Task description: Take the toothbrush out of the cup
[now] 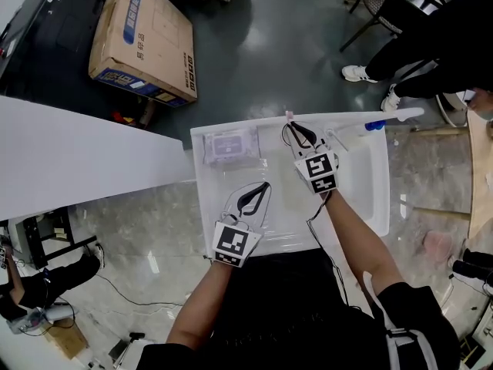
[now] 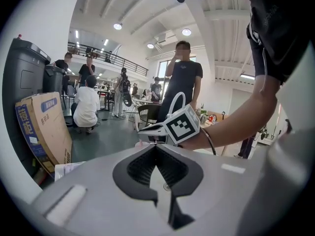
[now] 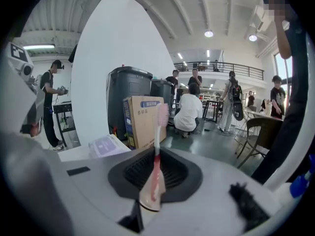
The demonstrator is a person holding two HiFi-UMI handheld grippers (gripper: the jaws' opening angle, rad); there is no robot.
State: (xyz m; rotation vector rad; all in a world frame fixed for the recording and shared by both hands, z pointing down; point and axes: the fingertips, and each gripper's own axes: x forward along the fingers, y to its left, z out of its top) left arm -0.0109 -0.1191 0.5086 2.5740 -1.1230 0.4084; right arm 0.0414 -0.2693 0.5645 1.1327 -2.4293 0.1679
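Right gripper (image 1: 293, 129) pinching toothbrush (image 3: 156, 154) low on handle, brush upright, bristles at 12 o'clock, over sink (image 1: 370, 199). Left gripper (image 1: 260, 191), at 7 o'clock of it, pressed together, empty. Cup not identifiable. Judgement: lift straight, firm pinch, no tilt

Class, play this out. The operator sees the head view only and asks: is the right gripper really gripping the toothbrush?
Observer: Yes. In the right gripper view, the right gripper has its jaws closed on the toothbrush handle.
Operator: How does it sit?
Observer: Upright in that view, with the pink bristles at the top.
Operator: And the left gripper?
Observer: Its own view shows the left gripper shut, with nothing between the jaws.
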